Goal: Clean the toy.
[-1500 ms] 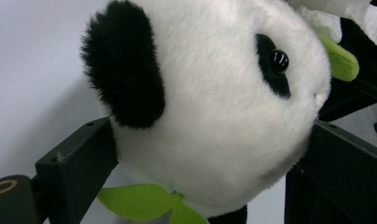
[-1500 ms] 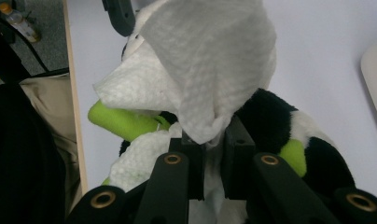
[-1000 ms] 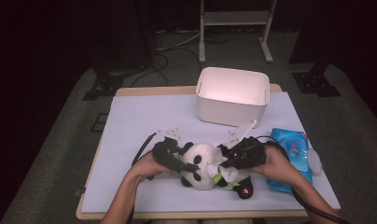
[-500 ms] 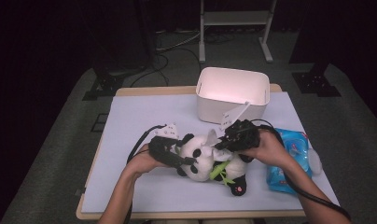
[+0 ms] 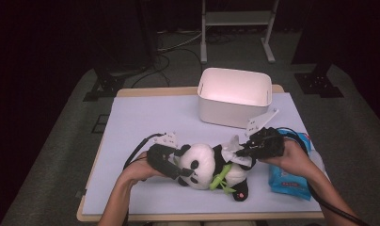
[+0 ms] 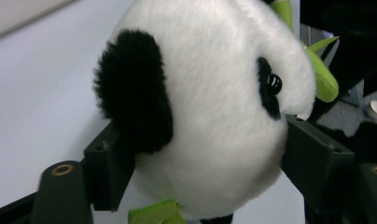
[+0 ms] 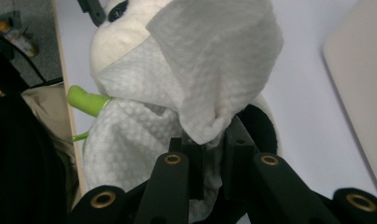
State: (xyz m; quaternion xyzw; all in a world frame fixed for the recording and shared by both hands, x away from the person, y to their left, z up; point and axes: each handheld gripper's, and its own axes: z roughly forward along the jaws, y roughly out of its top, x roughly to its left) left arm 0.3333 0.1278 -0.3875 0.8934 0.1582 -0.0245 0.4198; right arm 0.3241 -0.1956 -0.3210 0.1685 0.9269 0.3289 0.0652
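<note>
A black-and-white plush panda [image 5: 202, 165] with a green bamboo sprig [image 5: 221, 179] lies on its side near the table's front. My left gripper [image 5: 181, 167] has the panda's head [image 6: 210, 116] between its jaws. The pads touch the ear and the cheek, and the jaws have just been opening a little. My right gripper [image 5: 240, 153] is shut on a white wipe [image 5: 233, 146]. In the right gripper view the wipe [image 7: 210, 70] is pinched between the jaws of my right gripper [image 7: 210, 144] and drapes over the panda's body [image 7: 107, 42].
A white bin [image 5: 235, 96] stands at the back, right of centre. A blue pack of wipes [image 5: 289, 176] lies under the right forearm near the table's right edge. A pale sheet [image 5: 146, 117] covers the table, bare at the left and back left.
The right gripper has lifted and shifted right with the wipe along the panda's body. The panda has turned a little. The left gripper has kept its place on the head.
</note>
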